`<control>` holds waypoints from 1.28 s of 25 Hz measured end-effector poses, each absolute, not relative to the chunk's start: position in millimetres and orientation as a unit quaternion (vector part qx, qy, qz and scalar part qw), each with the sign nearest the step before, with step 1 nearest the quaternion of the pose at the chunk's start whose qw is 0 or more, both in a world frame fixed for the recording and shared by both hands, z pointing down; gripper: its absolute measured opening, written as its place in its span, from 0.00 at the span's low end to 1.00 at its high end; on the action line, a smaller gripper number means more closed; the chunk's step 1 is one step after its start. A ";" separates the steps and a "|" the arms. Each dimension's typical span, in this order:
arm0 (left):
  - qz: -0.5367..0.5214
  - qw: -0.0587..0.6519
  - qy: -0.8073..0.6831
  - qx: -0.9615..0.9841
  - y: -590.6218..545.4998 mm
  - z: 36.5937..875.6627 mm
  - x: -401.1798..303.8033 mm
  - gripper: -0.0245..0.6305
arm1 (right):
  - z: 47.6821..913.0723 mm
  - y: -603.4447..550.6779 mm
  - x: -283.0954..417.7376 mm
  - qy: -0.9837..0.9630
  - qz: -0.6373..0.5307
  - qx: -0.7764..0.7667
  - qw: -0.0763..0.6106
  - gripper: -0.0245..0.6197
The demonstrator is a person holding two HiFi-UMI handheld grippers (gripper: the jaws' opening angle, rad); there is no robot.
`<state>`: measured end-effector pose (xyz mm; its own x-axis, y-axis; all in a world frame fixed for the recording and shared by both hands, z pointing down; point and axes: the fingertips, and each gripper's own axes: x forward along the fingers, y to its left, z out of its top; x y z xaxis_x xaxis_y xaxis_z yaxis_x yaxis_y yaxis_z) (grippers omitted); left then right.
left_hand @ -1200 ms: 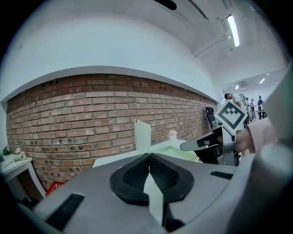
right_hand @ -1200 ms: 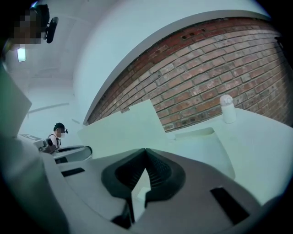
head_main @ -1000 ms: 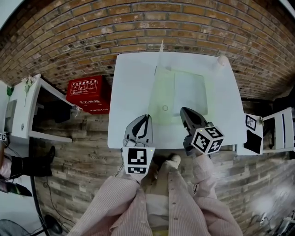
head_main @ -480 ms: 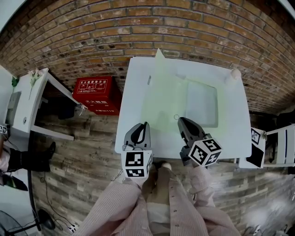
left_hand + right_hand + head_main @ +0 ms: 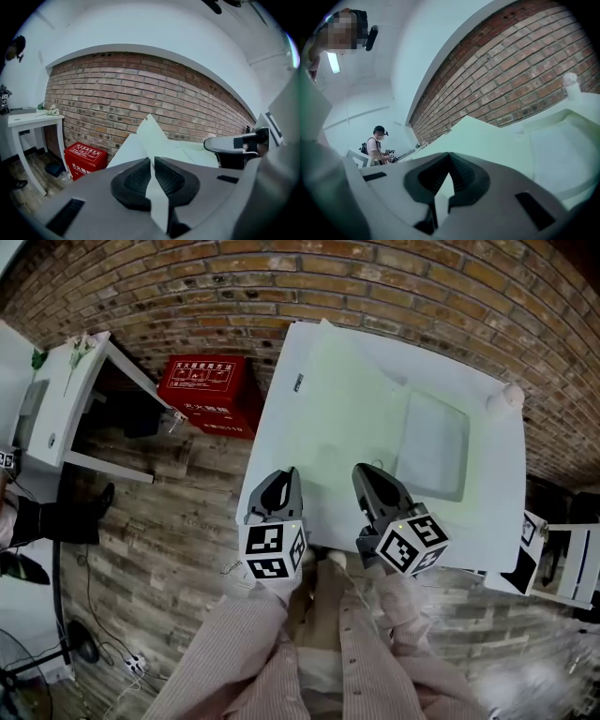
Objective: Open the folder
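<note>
A pale green translucent folder (image 5: 328, 418) lies spread open on the white table (image 5: 487, 521). Its cover is swung over to the left half, with the far corner (image 5: 147, 115) still sticking up. The inner pocket side (image 5: 431, 446) lies flat on the right. My left gripper (image 5: 288, 473) sits at the cover's near edge. Its jaws are opening to a narrow slit (image 5: 151, 161), with a pale strip of the cover in it and the pads off it. My right gripper (image 5: 362, 471) hovers over the folder's near edge, its tips touching (image 5: 449, 157) with nothing held.
A red box (image 5: 208, 390) stands on the wooden floor left of the table, against the brick wall. A white side table (image 5: 66, 399) is further left. A small white knob (image 5: 512, 395) sits on the table's far right corner. A person (image 5: 375, 145) stands far off.
The folder's cover has swung from upright down to the left. My left gripper moved left and lower with it, and the right gripper shifted left along the near edge.
</note>
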<state>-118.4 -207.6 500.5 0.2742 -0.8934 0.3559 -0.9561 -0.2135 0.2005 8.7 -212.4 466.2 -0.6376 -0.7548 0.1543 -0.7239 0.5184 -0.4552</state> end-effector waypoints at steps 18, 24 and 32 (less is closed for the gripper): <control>0.064 0.269 -0.676 0.683 -214.1 555.8 -150.5 0.12 | 480.2 -210.5 -22.3 0.892 -0.273 -0.360 0.024 0.05; 0.066 0.280 -0.693 0.662 -215.3 565.4 -155.3 0.14 | 478.9 -211.6 -23.3 0.891 -0.280 -0.356 0.027 0.05; 0.092 0.254 -0.730 0.627 -216.0 570.7 -162.0 0.19 | 482.1 -209.6 -18.5 0.891 -0.287 -0.350 0.023 0.05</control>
<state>-162.0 -216.0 570.7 -0.0837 -0.8694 0.4869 -0.9630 0.1962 0.1849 -18.5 -209.6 482.1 -0.7534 -0.6380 0.1592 -0.6111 0.5900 -0.5277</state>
